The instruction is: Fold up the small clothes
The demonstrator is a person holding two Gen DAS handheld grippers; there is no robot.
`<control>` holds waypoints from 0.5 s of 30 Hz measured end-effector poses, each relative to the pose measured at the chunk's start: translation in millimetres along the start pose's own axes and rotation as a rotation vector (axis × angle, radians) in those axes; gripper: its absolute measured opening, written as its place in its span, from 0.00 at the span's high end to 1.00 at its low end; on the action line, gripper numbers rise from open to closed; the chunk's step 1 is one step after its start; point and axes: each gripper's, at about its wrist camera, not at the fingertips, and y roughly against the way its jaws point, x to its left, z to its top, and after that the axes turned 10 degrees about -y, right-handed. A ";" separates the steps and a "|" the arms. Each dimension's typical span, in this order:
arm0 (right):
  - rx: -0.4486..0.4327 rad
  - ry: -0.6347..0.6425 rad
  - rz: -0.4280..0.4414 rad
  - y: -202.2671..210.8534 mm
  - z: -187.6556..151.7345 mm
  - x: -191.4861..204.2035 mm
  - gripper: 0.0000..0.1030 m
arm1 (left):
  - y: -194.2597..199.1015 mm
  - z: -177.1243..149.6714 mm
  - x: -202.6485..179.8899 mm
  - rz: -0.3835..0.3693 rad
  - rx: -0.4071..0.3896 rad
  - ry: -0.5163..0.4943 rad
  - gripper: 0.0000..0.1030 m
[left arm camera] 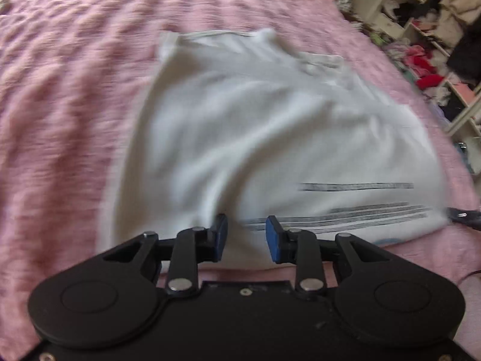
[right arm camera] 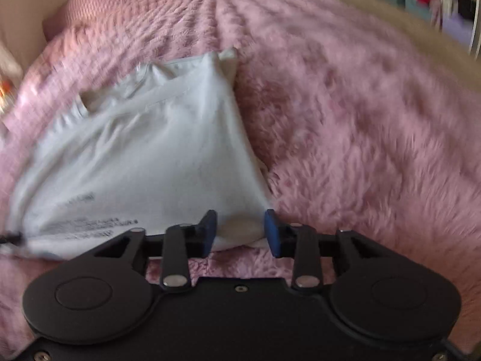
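Observation:
A white garment (left arm camera: pixel 255 138) with dark printed lines near its lower edge lies spread on a pink fuzzy bedspread (left arm camera: pixel 66 96). In the left wrist view my left gripper (left arm camera: pixel 246 236) hovers at the garment's near hem, its blue pads (left arm camera: pixel 221 234) apart with white cloth showing in the gap. In the right wrist view the same garment (right arm camera: pixel 144 156) lies to the left. My right gripper (right arm camera: pixel 240 231) stands at its near right corner, open, with that corner lying between the pads (right arm camera: pixel 270 231). I see neither pair of pads pressing on the cloth. Both views are blurred.
Open shelves (left arm camera: pixel 421 30) crammed with clothes stand beyond the bed's right side. A pink pillow (right arm camera: pixel 99 3) lies at the head of the bed. The bedspread (right arm camera: pixel 360 120) stretches bare to the right of the garment.

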 end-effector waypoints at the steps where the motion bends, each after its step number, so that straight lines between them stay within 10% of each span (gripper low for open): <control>1: 0.004 -0.027 0.015 -0.2 1.0 -3.8 0.69 | 3.1 -2.4 8.3 -0.006 -0.002 0.029 0.70; 5: 0.012 0.040 -0.025 -7.9 -4.0 9.7 0.68 | 16.1 -13.9 33.6 0.141 0.001 0.036 0.70; 10: 0.050 0.096 -0.059 -4.5 1.2 22.5 0.65 | 29.1 -12.6 59.5 0.075 0.027 0.138 0.73; 15: -0.047 0.130 0.020 19.8 19.3 58.1 0.49 | 49.0 31.5 16.1 0.006 -0.112 0.000 0.45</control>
